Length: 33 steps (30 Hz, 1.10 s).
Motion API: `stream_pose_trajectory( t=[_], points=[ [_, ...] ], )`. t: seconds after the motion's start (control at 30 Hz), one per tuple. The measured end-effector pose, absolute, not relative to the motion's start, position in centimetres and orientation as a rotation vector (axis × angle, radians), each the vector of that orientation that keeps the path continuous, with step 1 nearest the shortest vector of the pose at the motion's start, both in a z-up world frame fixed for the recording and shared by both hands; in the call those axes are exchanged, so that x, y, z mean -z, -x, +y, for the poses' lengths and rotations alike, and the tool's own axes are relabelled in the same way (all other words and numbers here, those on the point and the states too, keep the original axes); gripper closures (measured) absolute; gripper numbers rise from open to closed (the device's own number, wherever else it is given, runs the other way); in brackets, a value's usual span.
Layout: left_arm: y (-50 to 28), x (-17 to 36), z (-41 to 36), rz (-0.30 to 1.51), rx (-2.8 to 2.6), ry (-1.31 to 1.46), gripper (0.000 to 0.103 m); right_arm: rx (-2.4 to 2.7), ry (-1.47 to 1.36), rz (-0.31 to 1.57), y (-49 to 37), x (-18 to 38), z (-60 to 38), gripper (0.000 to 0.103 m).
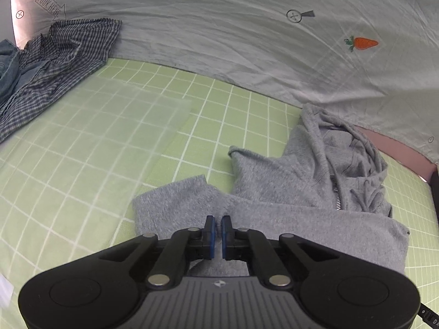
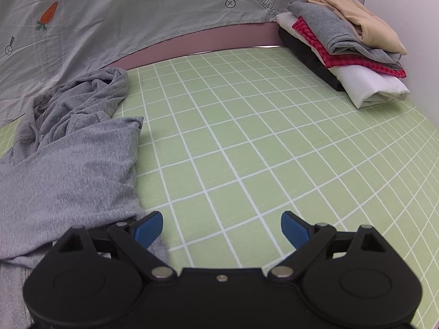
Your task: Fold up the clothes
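A grey zip hoodie [image 1: 296, 192] lies partly folded on the green grid mat [image 1: 82, 164], its hood bunched at the far right. My left gripper [image 1: 218, 223] sits low over the hoodie's near edge with its blue pads nearly closed; whether it pinches cloth is unclear. In the right wrist view the same hoodie [image 2: 68, 164] lies at the left. My right gripper [image 2: 222, 226] is open and empty over the bare mat [image 2: 260, 137], its left finger beside the hoodie's edge.
A checked shirt [image 1: 55, 63] and denim garment [image 1: 8, 65] lie at the mat's far left. A stack of folded clothes [image 2: 345, 44] stands at the far right. A grey sheet with carrot prints [image 1: 247, 27] hangs behind. A translucent sheet [image 1: 109, 115] lies on the mat.
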<state>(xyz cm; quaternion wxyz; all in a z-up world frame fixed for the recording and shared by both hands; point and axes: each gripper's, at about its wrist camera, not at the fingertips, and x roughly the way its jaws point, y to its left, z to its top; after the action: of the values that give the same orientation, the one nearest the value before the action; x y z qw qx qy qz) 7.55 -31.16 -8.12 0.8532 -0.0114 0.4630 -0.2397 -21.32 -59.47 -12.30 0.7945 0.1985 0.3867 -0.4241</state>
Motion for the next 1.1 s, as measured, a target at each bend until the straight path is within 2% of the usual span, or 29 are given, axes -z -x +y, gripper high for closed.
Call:
stream_pose_trajectory(
  t=[0.27, 0.37, 0.43, 0.47, 0.5, 0.53, 0.63, 1.0, 1.1],
  points=[
    [-3.0, 5.6, -36.1, 0.949, 0.790, 0.027, 0.098, 0.898, -0.421, 0.816, 21.3, 12.2, -59.3, 0.009],
    [-0.9, 6.1, -38.2, 0.945, 0.798, -0.089, 0.081, 0.907, -0.427, 0.807, 21.5, 12.1, -59.5, 0.009],
    [-0.5, 6.2, -38.1, 0.940, 0.783, -0.114, 0.060, 0.910, -0.427, 0.802, 21.4, 12.1, -59.6, 0.009],
    [-0.4, 6.2, -37.9, 0.934, 0.766, -0.121, 0.052, 0.908, -0.419, 0.799, 21.3, 12.0, -59.5, 0.009],
    [-0.7, 6.1, -37.3, 0.924, 0.734, -0.119, 0.040, 0.904, -0.407, 0.796, 21.1, 11.8, -59.3, 0.009],
    [-0.9, 6.0, -36.8, 0.914, 0.701, -0.118, 0.033, 0.897, -0.391, 0.791, 20.8, 11.6, -59.2, 0.009],
    [-2.0, 6.3, -35.2, 0.916, 0.581, -0.158, 0.028, 0.865, -0.358, 0.775, 19.0, 11.0, -58.6, 0.009],
    [-4.4, 10.2, -30.3, 1.068, 0.357, -0.198, 0.021, 0.629, -0.273, 0.743, 8.6, 9.6, -52.7, 0.009],
    [-4.5, 10.9, -30.2, 1.085, 0.355, -0.183, 0.021, 0.525, -0.289, 0.761, 6.1, 10.2, -50.3, 0.018]
  ],
)
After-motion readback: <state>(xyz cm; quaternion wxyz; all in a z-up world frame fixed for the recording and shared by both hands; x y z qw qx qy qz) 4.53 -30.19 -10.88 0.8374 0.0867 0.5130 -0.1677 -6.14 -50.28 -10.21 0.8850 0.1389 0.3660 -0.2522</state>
